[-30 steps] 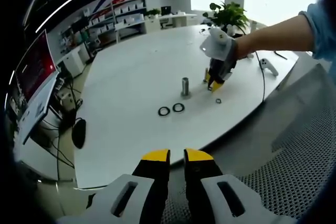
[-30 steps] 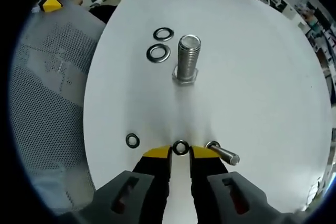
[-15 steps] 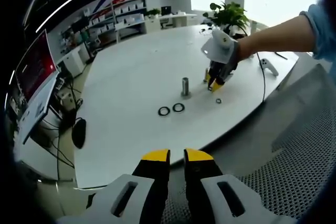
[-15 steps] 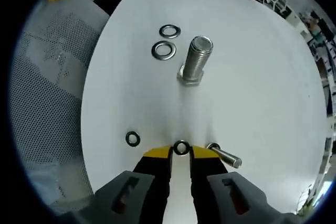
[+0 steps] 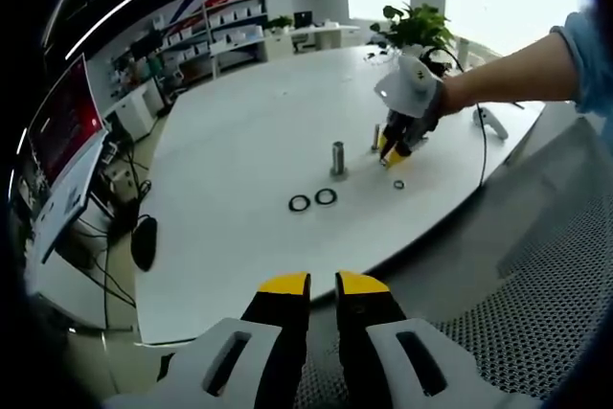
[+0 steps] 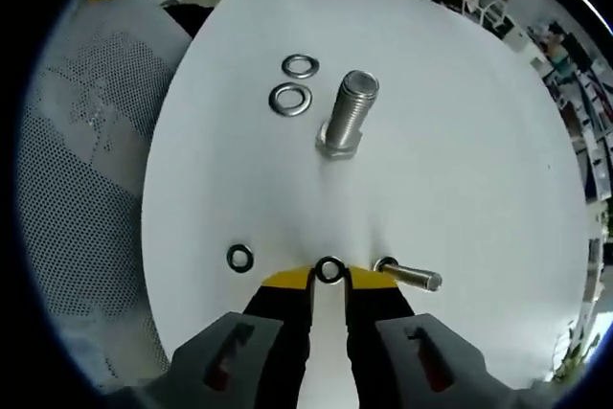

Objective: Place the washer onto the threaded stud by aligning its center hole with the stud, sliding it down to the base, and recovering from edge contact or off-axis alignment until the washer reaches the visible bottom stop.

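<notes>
My right claw (image 6: pixel 329 280) is clenched on a small washer (image 6: pixel 329 269) — pinched right between the yellow tips, held just above the white desk (image 6: pixel 460 141). The threaded stud (image 6: pixel 345 119) stands further in toward the middle of the desk on its hex base, nothing on it yet. Two bigger washers (image 6: pixel 290 99) lie flat beside the stud, and another small washer (image 6: pixel 240 258) sits near the desk edge next to my claw. A smaller bolt (image 6: pixel 410 276) lies on its side just by the claw tip. My left claw (image 5: pixel 323 284) hangs back off the desk edge over a mesh chair (image 5: pixel 536 304) — tips nearly together, gripping nothing.
</notes>
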`<action>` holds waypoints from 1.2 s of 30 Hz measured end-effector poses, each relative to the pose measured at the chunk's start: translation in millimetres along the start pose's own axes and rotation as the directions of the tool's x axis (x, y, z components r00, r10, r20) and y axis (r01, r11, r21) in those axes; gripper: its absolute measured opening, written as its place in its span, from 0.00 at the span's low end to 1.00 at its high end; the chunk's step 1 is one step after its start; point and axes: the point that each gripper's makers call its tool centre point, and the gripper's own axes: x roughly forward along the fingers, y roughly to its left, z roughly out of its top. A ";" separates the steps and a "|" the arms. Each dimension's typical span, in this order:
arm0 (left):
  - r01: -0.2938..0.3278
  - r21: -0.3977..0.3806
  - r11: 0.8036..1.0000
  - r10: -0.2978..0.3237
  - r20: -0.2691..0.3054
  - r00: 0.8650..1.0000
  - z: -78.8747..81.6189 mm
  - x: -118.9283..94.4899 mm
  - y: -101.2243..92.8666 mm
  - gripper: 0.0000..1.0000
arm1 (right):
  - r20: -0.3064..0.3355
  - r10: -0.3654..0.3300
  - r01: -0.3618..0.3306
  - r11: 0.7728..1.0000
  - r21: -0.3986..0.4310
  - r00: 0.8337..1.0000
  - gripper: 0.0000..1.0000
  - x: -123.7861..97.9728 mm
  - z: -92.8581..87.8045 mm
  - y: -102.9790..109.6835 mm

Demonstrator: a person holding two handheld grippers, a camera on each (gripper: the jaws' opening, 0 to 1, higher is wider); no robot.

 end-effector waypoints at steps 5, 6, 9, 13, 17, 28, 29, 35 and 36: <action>0.000 0.000 1.000 0.000 0.000 1.000 0.0 -0.2 0.0 0.08 | 0.013 0.020 -0.020 0.999 0.041 1.000 0.14 -8.0 -1.6 1.3; 0.000 0.000 1.000 0.000 0.000 1.000 0.0 -0.1 0.1 0.08 | 0.024 0.025 -0.026 0.998 0.054 0.999 0.14 -11.6 0.0 2.0; 0.000 0.000 1.000 0.000 0.000 1.000 0.3 -0.1 0.1 0.08 | 0.046 0.047 -0.051 0.994 0.092 0.998 0.14 -19.8 3.4 4.4; 0.000 0.000 1.000 0.000 0.000 1.000 0.2 -0.2 0.0 0.08 | 0.051 0.045 -0.050 0.994 0.094 0.998 0.14 -27.6 4.5 1.9; 0.000 0.000 1.000 0.000 0.000 1.000 0.2 -0.1 0.0 0.08 | 0.048 0.063 -0.067 0.993 0.094 0.997 0.14 -33.1 4.7 3.2; -0.001 -0.001 1.000 0.001 0.001 1.000 0.2 -0.4 0.3 0.08 | 0.079 0.026 -0.032 0.996 0.084 0.997 0.13 -50.4 17.4 -10.3; -0.001 0.000 1.000 0.001 0.000 1.000 0.2 -0.4 0.3 0.08 | 0.081 0.020 -0.027 0.996 0.083 0.997 0.13 -53.4 19.6 -10.7; -0.002 -0.001 1.000 0.002 0.001 1.000 0.3 -0.5 0.5 0.08 | 0.089 0.000 -0.006 0.997 0.072 0.996 0.13 -62.2 26.8 -16.1; -0.002 -0.001 1.000 0.002 0.002 1.000 0.2 -0.4 0.5 0.08 | 0.088 -0.007 0.001 0.998 0.063 0.996 0.13 -63.3 27.6 -17.4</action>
